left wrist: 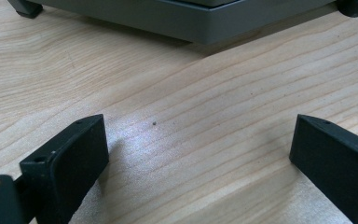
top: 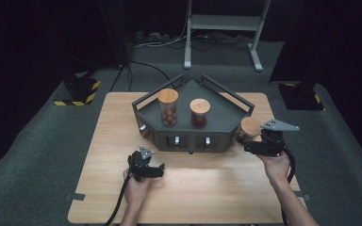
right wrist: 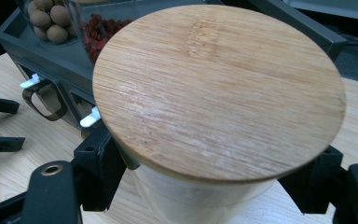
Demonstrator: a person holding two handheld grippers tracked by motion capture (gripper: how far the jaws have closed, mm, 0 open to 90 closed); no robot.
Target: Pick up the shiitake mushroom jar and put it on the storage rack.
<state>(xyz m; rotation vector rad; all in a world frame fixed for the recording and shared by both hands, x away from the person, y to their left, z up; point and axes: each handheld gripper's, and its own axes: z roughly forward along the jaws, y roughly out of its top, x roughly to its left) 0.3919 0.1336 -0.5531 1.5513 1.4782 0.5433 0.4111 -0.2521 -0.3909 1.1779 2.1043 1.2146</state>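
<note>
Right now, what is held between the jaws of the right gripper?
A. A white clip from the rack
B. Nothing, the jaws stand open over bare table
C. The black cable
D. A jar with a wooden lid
D: in the right gripper view the right gripper has a black jaw on each side of the jar, just under its wooden lid.

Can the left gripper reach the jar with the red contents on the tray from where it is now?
Probably yes. The left gripper is open and holds nothing, and bare table lies between it and the tray. The jar stands upright, apart from its neighbour, but the gripper must go over the tray's front wall.
</note>
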